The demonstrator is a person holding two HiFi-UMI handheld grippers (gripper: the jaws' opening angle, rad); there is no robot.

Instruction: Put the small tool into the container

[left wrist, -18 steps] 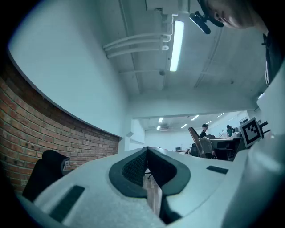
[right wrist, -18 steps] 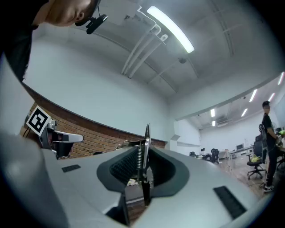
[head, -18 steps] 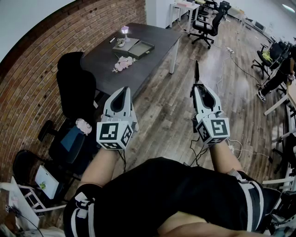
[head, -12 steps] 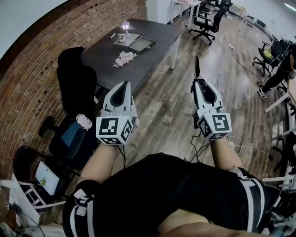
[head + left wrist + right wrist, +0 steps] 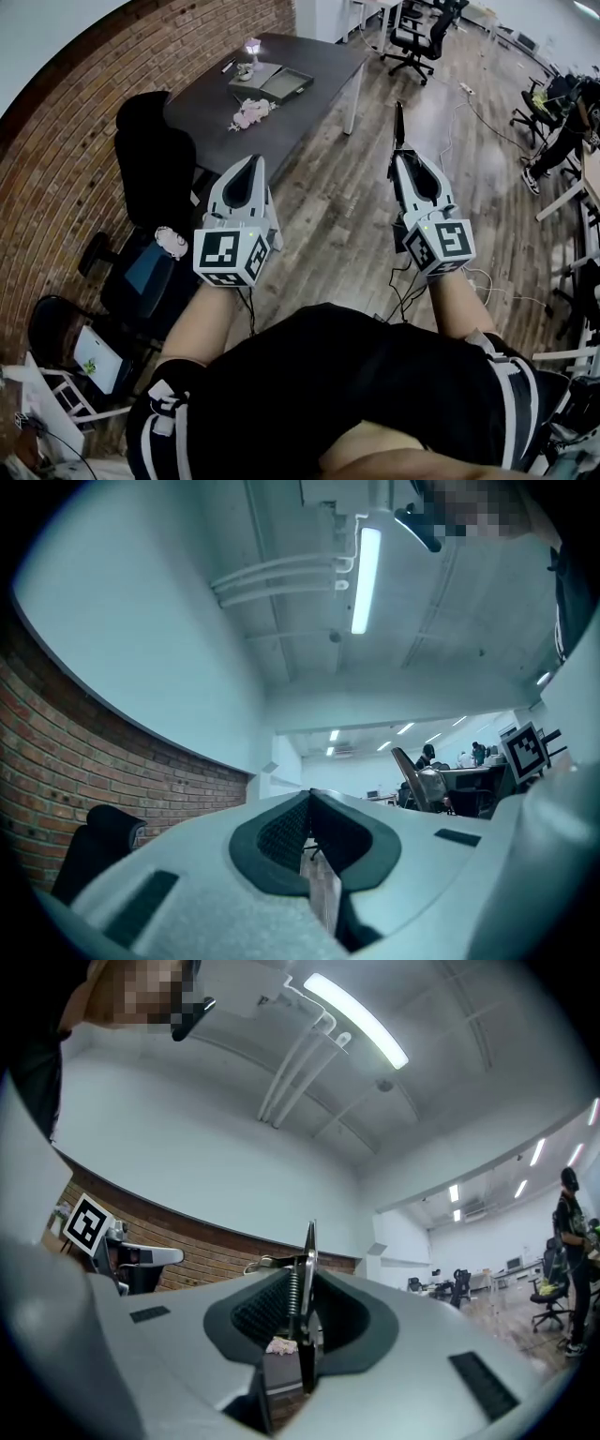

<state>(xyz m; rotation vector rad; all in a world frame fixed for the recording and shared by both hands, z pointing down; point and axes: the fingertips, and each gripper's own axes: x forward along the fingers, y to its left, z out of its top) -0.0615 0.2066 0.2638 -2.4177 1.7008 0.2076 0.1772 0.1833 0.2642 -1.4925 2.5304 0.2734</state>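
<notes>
A thin dark metal tool with a spring stands upright out of my right gripper, which is shut on it over the wood floor. In the right gripper view the tool sits pinched between the dark pads. My left gripper is shut with nothing in it, held level with the right one; its pads meet at the tip. A shallow grey tray lies on the dark table far ahead, well beyond both grippers.
On the table lie a pink-and-white bundle, a small lamp and a flat grey pad. Black office chairs stand along the brick wall at the left. Cables trail on the floor at the right.
The head view has shifted a little, so the table sits slightly higher in the picture. Both grippers have drifted slightly lower, the right one still holding the tool.
</notes>
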